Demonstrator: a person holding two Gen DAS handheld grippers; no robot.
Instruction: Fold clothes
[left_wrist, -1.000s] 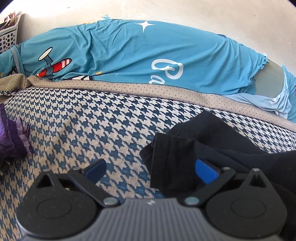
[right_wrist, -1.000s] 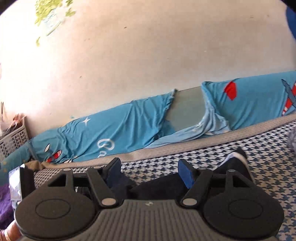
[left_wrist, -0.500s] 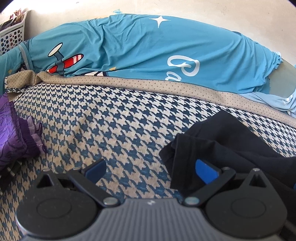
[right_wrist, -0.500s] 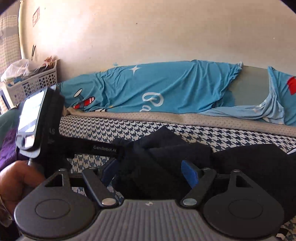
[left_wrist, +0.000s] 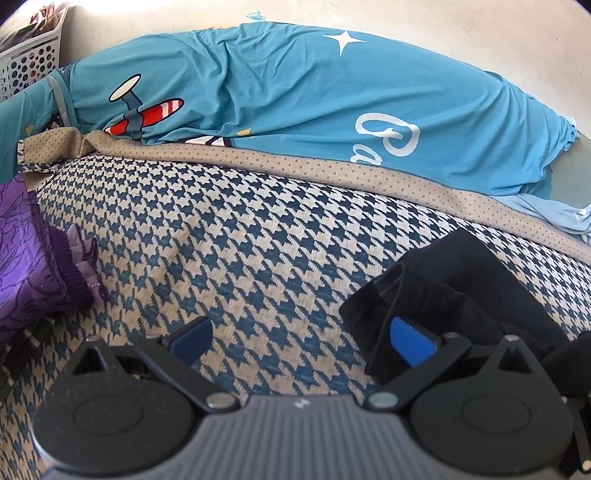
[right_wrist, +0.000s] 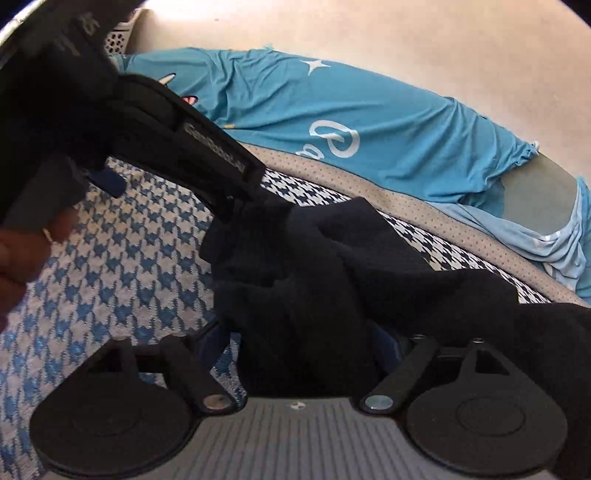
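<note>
Centrally, a crumpled black knit garment (right_wrist: 332, 266) lies in soft folds on a bed covered by a woven blue-and-cream houndstooth blanket (left_wrist: 229, 236). The left tool (left_wrist: 299, 332) stands wide open, its blue-padded fingers (left_wrist: 410, 338) spread; the right-hand pad rests against a folded black edge (left_wrist: 373, 314) without gripping it. The right tool (right_wrist: 303, 347) also stands open, with a thick bunch of the black fabric lying between its fingers. Seen from the right wrist, the left tool's black body (right_wrist: 207, 155) reaches down to the garment's edge. Behind, a smooth teal printed cover (left_wrist: 295, 96) drapes over a rounded bolster; a ribbed purple garment (left_wrist: 33, 273) lies at the far left.
</note>
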